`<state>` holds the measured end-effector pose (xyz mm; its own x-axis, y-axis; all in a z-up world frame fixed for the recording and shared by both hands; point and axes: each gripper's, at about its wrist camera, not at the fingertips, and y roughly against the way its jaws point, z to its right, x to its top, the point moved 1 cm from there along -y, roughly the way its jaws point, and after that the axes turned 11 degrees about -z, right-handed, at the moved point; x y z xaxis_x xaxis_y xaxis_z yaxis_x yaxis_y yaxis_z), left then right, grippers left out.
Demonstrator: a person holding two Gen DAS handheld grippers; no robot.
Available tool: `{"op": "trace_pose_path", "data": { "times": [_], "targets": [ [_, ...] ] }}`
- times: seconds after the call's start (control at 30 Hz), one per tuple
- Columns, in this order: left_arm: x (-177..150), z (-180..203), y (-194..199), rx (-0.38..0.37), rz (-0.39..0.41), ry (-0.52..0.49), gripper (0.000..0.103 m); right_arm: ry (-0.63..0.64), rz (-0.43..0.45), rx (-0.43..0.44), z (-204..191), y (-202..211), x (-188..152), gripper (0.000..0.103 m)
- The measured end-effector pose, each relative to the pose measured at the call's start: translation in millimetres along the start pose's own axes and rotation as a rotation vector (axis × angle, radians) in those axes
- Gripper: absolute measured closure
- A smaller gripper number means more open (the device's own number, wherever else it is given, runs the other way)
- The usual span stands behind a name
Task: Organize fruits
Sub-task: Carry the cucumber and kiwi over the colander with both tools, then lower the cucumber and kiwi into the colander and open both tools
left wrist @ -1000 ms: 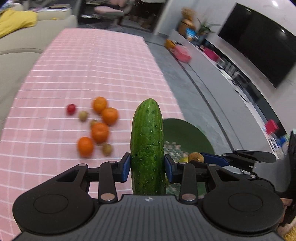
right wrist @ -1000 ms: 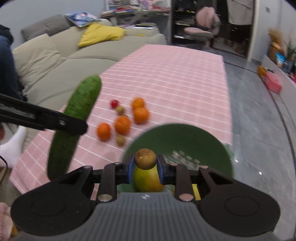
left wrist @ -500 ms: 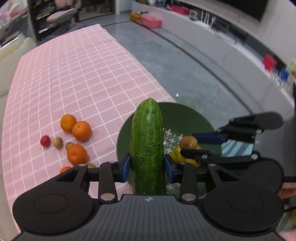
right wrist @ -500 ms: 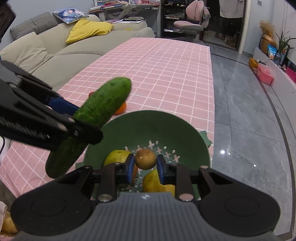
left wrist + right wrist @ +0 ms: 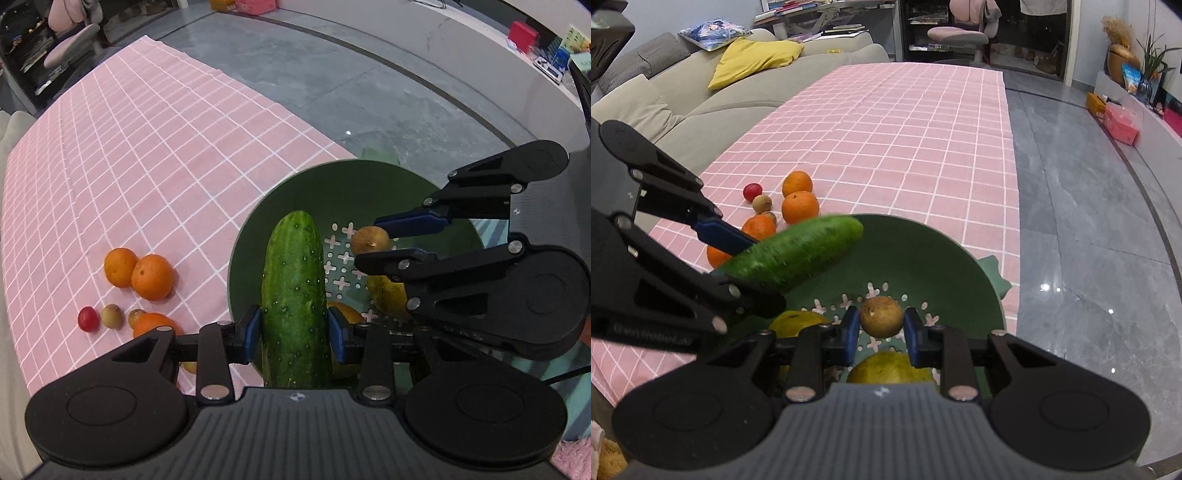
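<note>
My left gripper [image 5: 294, 330] is shut on a green cucumber [image 5: 294, 299] and holds it over the left part of the green colander bowl [image 5: 354, 181]. My right gripper [image 5: 881, 328] is shut on a small brown round fruit [image 5: 881, 316] above the bowl's perforated bottom [image 5: 875, 293]. The cucumber [image 5: 798, 253] and left gripper show at the left of the right wrist view. Yellow-green fruits [image 5: 890, 367] lie in the bowl. Several oranges [image 5: 152, 277], small brown fruits [image 5: 112, 315] and a red one [image 5: 88, 319] lie on the pink checked cloth [image 5: 147, 155] left of the bowl.
The bowl [image 5: 923, 254] sits at the cloth's near right corner, by the table edge, with grey floor [image 5: 1089, 221] beyond. A beige sofa [image 5: 683, 96] with a yellow cushion runs along the table's left side.
My left gripper has swung right with the cucumber, from over the cloth to over the bowl. My right gripper has moved forward and down into the bowl with the brown fruit.
</note>
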<state>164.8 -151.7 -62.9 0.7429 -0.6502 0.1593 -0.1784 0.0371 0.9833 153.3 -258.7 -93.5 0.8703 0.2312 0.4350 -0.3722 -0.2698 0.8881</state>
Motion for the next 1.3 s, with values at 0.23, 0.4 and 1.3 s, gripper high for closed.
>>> {"op": "trace_pose_path", "data": {
  "times": [0.23, 0.4, 1.3],
  "targets": [
    [9.8, -2.7, -12.7, -0.005, -0.019, -0.013, 0.061, -0.029, -0.034, 0.032, 10.6, -18.3, 8.7, 0.081],
    [11.4, -3.7, -24.8, -0.026, -0.037, -0.017, 0.060, -0.025, -0.083, 0.059, 14.9, -34.9, 15.0, 0.081],
    [-15.8, -19.4, 24.9, -0.067, 0.166, 0.154, 0.045, -0.009, -0.116, 0.051, 7.7, -46.2, 23.6, 0.071]
  ]
}}
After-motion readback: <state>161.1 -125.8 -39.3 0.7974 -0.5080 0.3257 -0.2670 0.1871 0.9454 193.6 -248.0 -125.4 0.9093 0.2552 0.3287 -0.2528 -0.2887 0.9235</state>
